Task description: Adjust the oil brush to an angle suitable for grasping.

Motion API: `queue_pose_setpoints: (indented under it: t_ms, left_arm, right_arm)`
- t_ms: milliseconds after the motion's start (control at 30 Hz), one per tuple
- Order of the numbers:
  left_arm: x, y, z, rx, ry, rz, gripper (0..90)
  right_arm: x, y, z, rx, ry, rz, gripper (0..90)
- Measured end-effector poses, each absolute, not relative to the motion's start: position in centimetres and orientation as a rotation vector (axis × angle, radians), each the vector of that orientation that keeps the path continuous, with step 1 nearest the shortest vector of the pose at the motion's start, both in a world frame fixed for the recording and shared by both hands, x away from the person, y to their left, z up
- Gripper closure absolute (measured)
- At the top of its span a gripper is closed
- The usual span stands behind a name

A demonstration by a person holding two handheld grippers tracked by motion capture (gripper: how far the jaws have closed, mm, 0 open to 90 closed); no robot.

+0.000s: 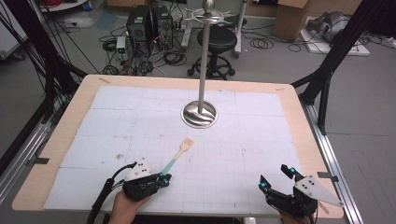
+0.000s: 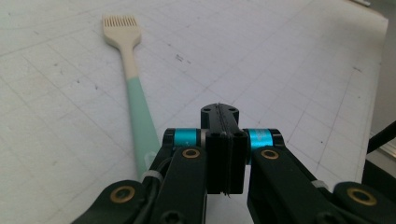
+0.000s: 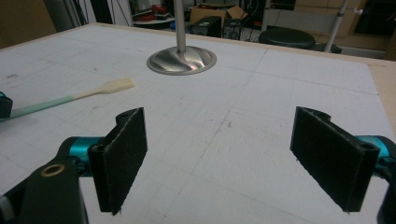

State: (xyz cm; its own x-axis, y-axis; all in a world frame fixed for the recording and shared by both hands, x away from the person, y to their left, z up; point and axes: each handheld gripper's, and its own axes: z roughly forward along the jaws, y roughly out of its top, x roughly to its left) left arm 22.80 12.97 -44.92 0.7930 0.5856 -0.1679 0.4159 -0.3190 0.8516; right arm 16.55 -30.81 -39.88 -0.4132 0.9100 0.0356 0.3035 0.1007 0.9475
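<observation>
- Resting at the lower left of the high view, the left gripper [image 1: 164, 178] sits low on the counter [image 1: 299, 140] in a person's hand [image 1: 125, 205], its jaws pressed flat together with nothing between them.
- In the left gripper view those jaws meet in one dark block at the lower middle, and the mint-green handle of the silicone basting brush [image 2: 132, 79] runs just beside them on the left, passing under the gripper's left link; whether it touches the gripper cannot be told.
- At the lower right of the high view the right gripper [image 1: 275, 178] has its jaws wide apart and empty; the right gripper view shows only bare white mat [image 3: 243, 116] between them.
- Farther up, in the middle of the high view, the brush lies flat on the mat, handle end by the left gripper, cream head pointing toward the upper right.
- Beyond the brush head, well apart from it, stands a metal rack stand [image 1: 201, 112], round base on the mat and pole rising to the top of the frame.
- Past the counter's far edge a black stool [image 1: 216, 39] stands on the floor.
</observation>
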Motion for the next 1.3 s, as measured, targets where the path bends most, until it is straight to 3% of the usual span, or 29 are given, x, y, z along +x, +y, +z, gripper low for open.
queue_pose_setpoints:
  t_ms: [433, 800, 1033, 1300]
  left_arm:
    - [23.2, 13.2, -45.0, 2.076, 0.809, 0.202, 89.5]
    - [24.3, 15.7, -44.4, 2.125, 0.887, 0.317, 89.3]
    - [25.6, 17.0, -44.4, 2.085, 0.98, 0.32, 89.4]
    - [27.6, 18.8, -44.3, 2.007, 1.141, 0.424, 89.4]
  right_arm:
    - [16.5, -30.8, -39.9, 1.183, 1.792, 1.321, 17.8]
    - [16.5, -31.0, -39.9, 1.174, 1.796, 1.32, 20.5]
    - [16.4, -31.0, -39.9, 1.184, 1.789, 1.326, 20.5]
    - [16.3, -31.2, -39.8, 1.192, 1.785, 1.327, 20.5]
